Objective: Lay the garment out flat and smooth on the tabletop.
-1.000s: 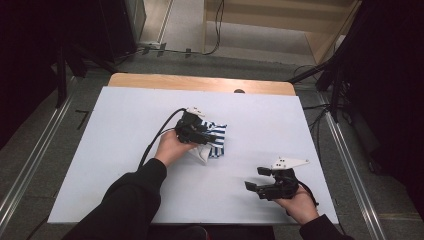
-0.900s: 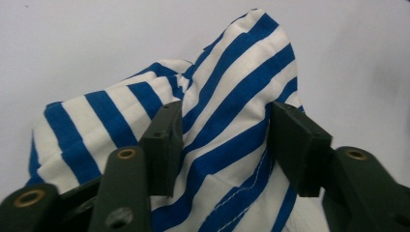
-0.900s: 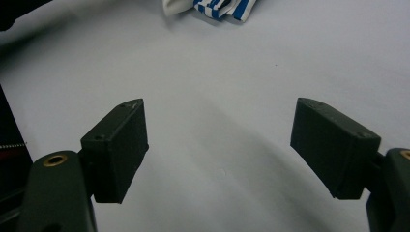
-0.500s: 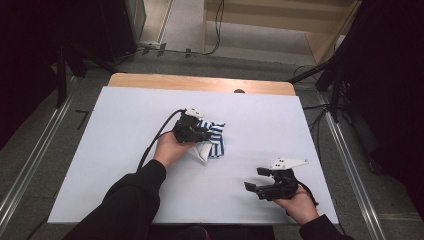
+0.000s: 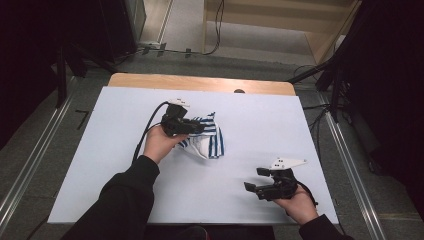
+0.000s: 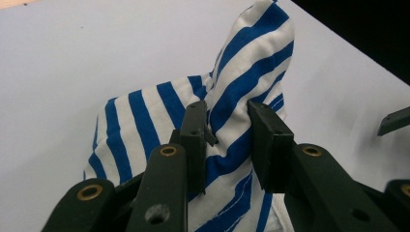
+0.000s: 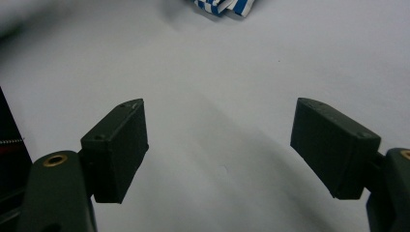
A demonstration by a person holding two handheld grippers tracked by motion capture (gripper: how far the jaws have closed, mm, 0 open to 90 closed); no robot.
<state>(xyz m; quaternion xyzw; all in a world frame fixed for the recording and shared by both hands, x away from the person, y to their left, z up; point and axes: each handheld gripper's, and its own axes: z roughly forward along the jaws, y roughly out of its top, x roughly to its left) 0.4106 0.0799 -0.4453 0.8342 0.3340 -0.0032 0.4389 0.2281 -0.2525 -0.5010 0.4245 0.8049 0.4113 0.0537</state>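
left gripper (image 6: 225, 140): has just squeezed onto the striped cloth (image 5: 210, 140) | cloth now lifted higher (peaked) | right gripper (image 7: 220, 150): jaws wide apart, waiting on the table (image 5: 280, 115)

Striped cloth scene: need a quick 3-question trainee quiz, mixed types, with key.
1. True or false: the left gripper has its jaws shut on the striped cloth.
2. The right gripper is: A) open, nothing between its jaws B) shut on the cloth C) shut on a cable.
3. Fill in: the cloth's stripes are white and ____.

Key: 1 true; 2 A; 3 blue.
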